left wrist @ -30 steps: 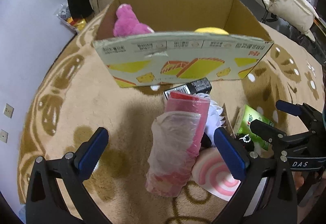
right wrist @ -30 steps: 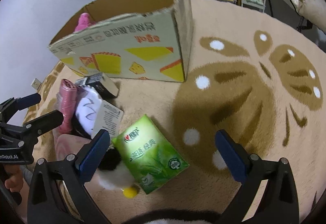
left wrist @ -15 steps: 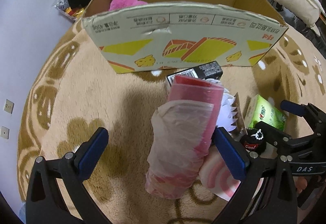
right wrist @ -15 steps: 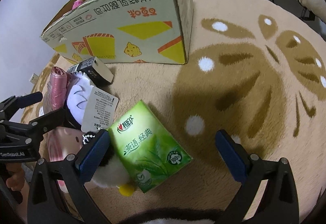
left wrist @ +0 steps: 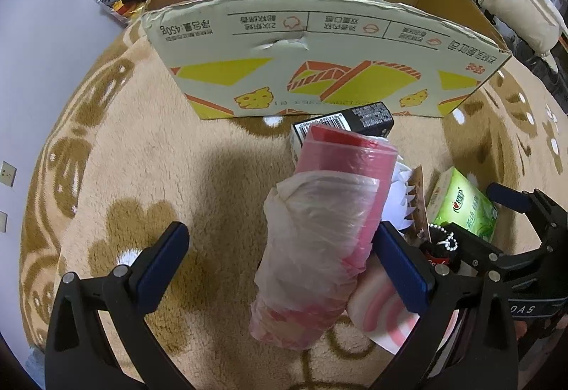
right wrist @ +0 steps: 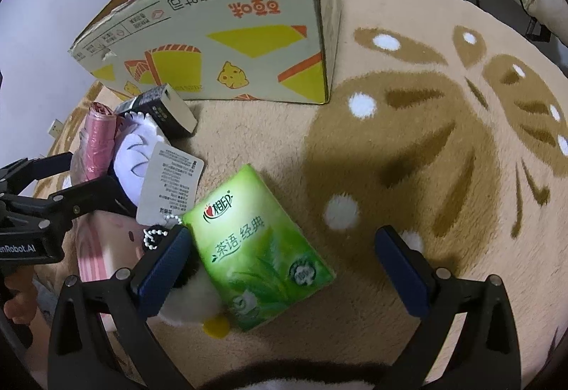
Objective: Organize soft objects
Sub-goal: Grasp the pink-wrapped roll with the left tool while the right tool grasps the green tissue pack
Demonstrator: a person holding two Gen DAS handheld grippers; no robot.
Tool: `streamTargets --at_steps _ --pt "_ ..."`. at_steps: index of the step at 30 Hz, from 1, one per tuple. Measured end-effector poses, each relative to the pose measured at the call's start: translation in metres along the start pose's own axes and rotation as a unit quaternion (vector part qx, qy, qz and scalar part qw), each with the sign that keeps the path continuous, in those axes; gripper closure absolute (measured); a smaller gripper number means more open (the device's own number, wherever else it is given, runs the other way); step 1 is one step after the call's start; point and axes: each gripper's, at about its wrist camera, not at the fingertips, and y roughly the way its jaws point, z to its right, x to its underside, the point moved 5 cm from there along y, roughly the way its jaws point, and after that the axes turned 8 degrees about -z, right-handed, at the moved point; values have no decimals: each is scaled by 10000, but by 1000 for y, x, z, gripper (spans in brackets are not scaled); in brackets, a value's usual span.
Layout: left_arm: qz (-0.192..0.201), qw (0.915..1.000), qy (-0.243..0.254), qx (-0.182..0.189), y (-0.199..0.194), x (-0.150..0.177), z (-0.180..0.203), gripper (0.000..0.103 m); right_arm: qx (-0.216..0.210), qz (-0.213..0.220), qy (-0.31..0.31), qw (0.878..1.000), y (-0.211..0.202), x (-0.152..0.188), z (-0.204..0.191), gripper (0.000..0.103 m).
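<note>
Since a second ago: both my grippers dropped closer; the cardboard box (left wrist: 319,63) looms larger.
Left gripper (left wrist: 280,269): fingers wide apart, straddling the pink bag roll (left wrist: 319,237) on the rug (left wrist: 142,155), nothing clamped.
Right gripper (right wrist: 284,269): fingers apart around the green tissue pack (right wrist: 259,248).
Advice: I'd centre each, then squeeze gently.

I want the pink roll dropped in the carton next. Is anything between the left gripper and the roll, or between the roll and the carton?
Nothing blocks the open left gripper; the pink roll lies between its fingers. A black box sits between the roll and the carton.
</note>
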Motion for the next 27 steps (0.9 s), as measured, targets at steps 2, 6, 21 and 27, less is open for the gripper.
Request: streamTargets --at_steps 2,6,21,27 --pt "3 10000 1 -9 2 -2 0 0 -12 -20 45 10000 3 0 0 0" --pt "-15 10000 -51 26 4 -3 -1 0 31 -36 0 10000 2 4 -1 0" --pt "-97 9982 -575 167 0 9 -19 46 270 22 -74 9996 -9 13 10 37" --pt "-38 9949 -876 492 -2 12 -33 58 99 86 112 9999 -13 15 19 40"
